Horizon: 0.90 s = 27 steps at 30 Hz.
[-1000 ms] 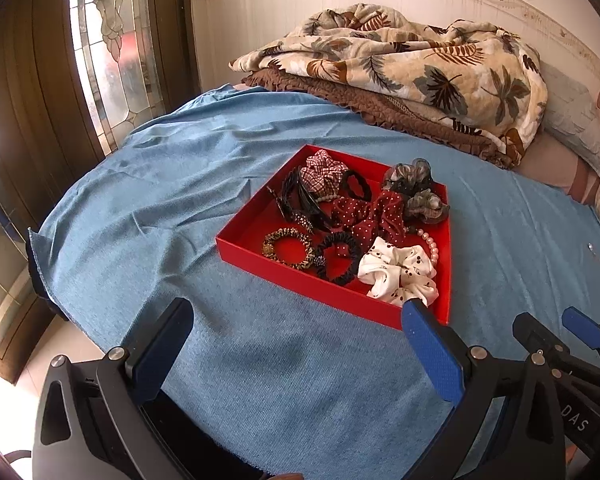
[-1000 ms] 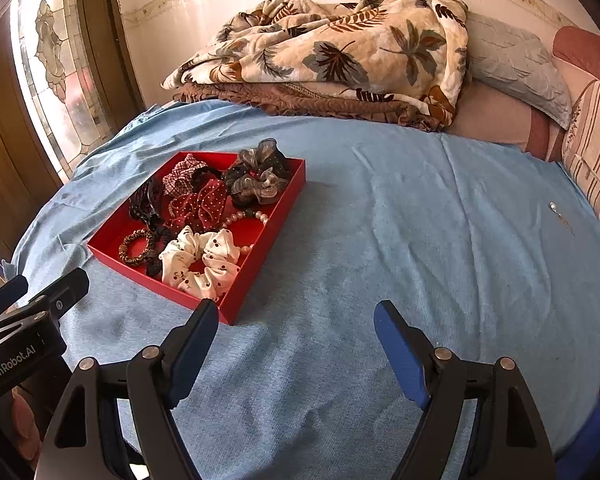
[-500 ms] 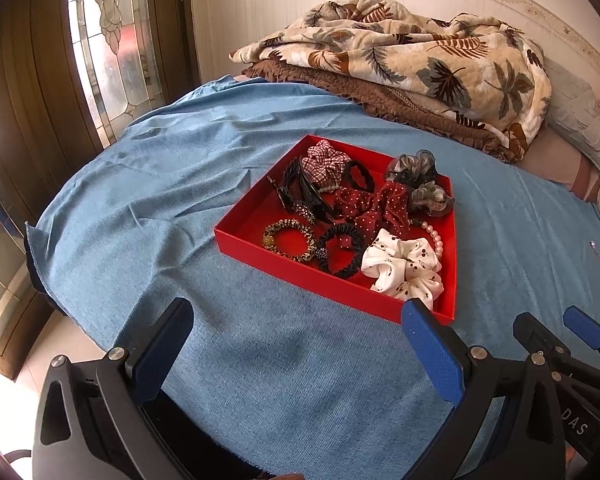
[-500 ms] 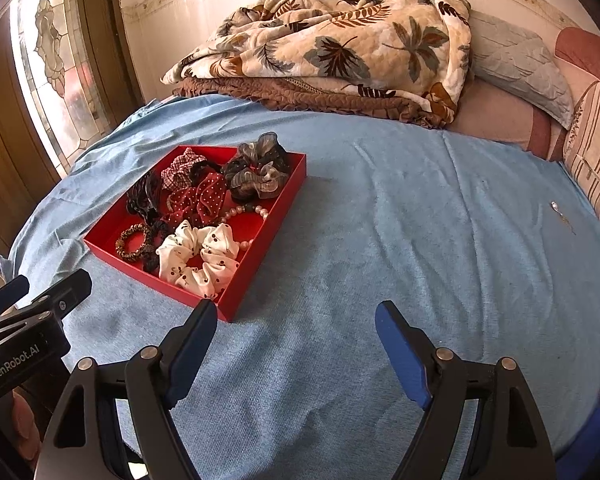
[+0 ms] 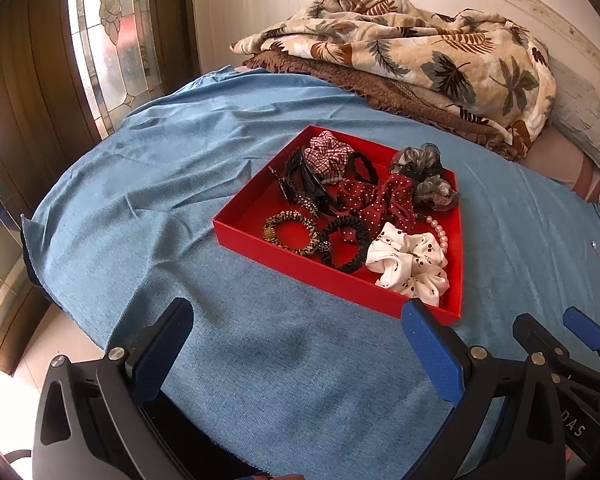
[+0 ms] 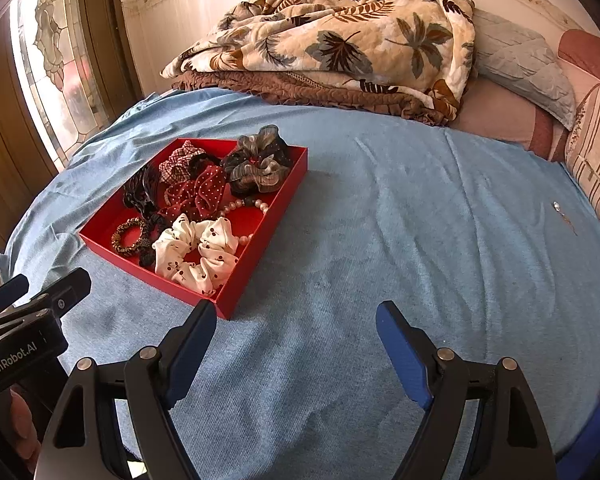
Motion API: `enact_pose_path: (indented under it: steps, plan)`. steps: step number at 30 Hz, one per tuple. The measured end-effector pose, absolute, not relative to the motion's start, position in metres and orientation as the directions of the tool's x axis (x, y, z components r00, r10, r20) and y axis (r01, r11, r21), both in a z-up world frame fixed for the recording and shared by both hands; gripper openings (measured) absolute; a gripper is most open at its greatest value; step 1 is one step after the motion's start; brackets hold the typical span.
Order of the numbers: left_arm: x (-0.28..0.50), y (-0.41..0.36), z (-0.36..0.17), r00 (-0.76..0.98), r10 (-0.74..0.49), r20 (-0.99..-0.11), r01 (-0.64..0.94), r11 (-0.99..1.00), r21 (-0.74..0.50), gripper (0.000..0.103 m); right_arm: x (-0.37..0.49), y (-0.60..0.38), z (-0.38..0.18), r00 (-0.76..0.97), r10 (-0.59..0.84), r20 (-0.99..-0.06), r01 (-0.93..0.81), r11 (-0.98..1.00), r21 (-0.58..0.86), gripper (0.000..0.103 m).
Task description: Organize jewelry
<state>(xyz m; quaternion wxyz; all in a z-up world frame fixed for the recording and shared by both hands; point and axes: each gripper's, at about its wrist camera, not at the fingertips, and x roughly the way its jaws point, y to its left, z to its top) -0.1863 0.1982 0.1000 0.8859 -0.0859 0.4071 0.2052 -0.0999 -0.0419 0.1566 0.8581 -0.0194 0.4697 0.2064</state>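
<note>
**Operator:** While both tools hang low over the blue sheet (image 6: 420, 208), I have my left gripper (image 5: 296, 340) spread wide with nothing between its pads, and my right gripper (image 6: 296, 332) equally wide and empty. The jewelry and hair pieces all lie inside the red tray (image 5: 260, 216), which sits on the sheet ahead of the left tool and to the left of the right one.

**Partner:** So is the sorting finished or not?

**Operator:** I can't settle that. Everything gathered in one tray fits a finished tidy-up, and it equally fits a heap waiting to be sorted. A tiny shiny bit (image 6: 557, 206) lies well apart on the sheet near the pillows; I can't tell what it is.

**Partner:** If you do reach in, what matters?

**Operator:** Picking one piece cleanly. The white scrunchie (image 5: 412, 258) is puffy, soft fabric and would compress easily, so I'd pinch a single fold. The pearl string (image 5: 438, 232) is hard, round and slippery, partly under the scrunchie, and could drag along. The leopard hair tie (image 5: 290, 232) and black hair tie (image 5: 346, 242) touch each other. The tray looks like thin card with low walls and could slide on the soft sheet.
</note>
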Motion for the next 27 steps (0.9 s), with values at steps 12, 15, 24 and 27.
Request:
enact_pose_path:
  steps: [12, 15, 24, 27]
  plan:
    - [-0.184, 0.205, 0.092, 0.569, 0.283, -0.772, -0.443, 0.897, 0.003, 0.103, -0.098, -0.036, 0.151, 0.464, 0.324, -0.824, -0.378, 0.914, 0.147, 0.086]
    - [-0.184, 0.207, 0.091, 0.566, 0.282, -0.775, -0.447, 0.895, 0.0, 0.103, -0.099, -0.034, 0.151, 0.464, 0.323, -0.825, -0.383, 0.913, 0.142, 0.086]
    - [-0.186, 0.213, 0.089, 0.561, 0.278, -0.78, -0.454, 0.891, -0.009, 0.103, -0.101, -0.028, 0.151, 0.46, 0.319, -0.828, -0.399, 0.908, 0.128, 0.087]
    - [-0.186, 0.215, 0.089, 0.559, 0.279, -0.781, -0.458, 0.889, -0.01, 0.103, -0.102, -0.026, 0.151, 0.463, 0.317, -0.828, -0.405, 0.906, 0.121, 0.087]
